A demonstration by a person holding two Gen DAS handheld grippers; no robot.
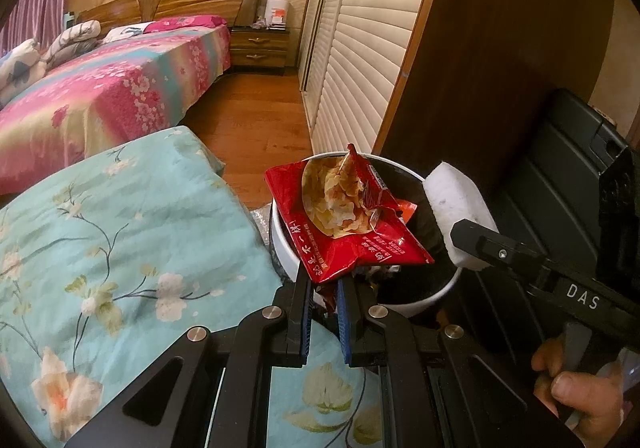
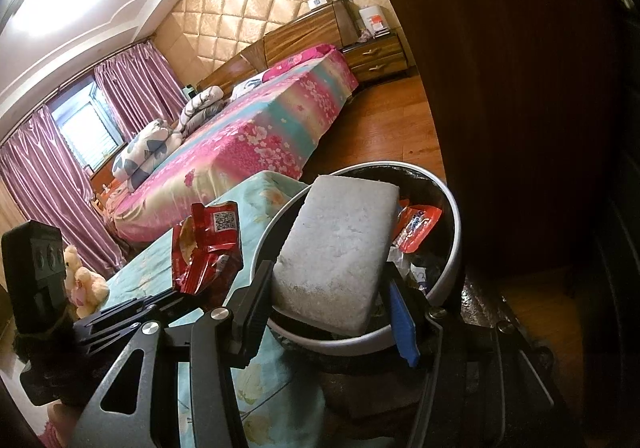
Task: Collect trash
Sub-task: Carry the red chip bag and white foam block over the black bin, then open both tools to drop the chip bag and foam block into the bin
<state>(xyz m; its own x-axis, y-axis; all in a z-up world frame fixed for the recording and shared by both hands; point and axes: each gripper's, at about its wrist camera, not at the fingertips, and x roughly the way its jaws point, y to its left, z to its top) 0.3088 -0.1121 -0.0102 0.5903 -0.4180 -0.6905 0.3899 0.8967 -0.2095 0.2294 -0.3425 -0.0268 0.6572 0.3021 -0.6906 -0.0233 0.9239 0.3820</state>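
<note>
My left gripper (image 1: 325, 282) is shut on the bottom edge of a red snack bag (image 1: 340, 216), torn open and held over the left rim of a round white trash bin (image 1: 286, 244). The same bag (image 2: 208, 244) shows at the left of the right wrist view. My right gripper (image 2: 330, 300) is shut on a white foam block (image 2: 340, 244), its blue pads pressing both sides, above the bin (image 2: 454, 248). That block (image 1: 456, 208) hangs over the bin's right rim in the left wrist view. Orange and red wrappers (image 2: 418, 226) lie inside the dark-lined bin.
A teal floral cushion (image 1: 100, 248) lies left of the bin. Behind it stands a bed with a pink floral cover (image 1: 108, 96), then wooden floor (image 1: 256, 120) and a nightstand (image 1: 260, 48). A dark wooden panel (image 1: 500, 48) and slatted wardrobe doors (image 1: 360, 48) stand right. A hand (image 1: 576, 392) grips the right tool.
</note>
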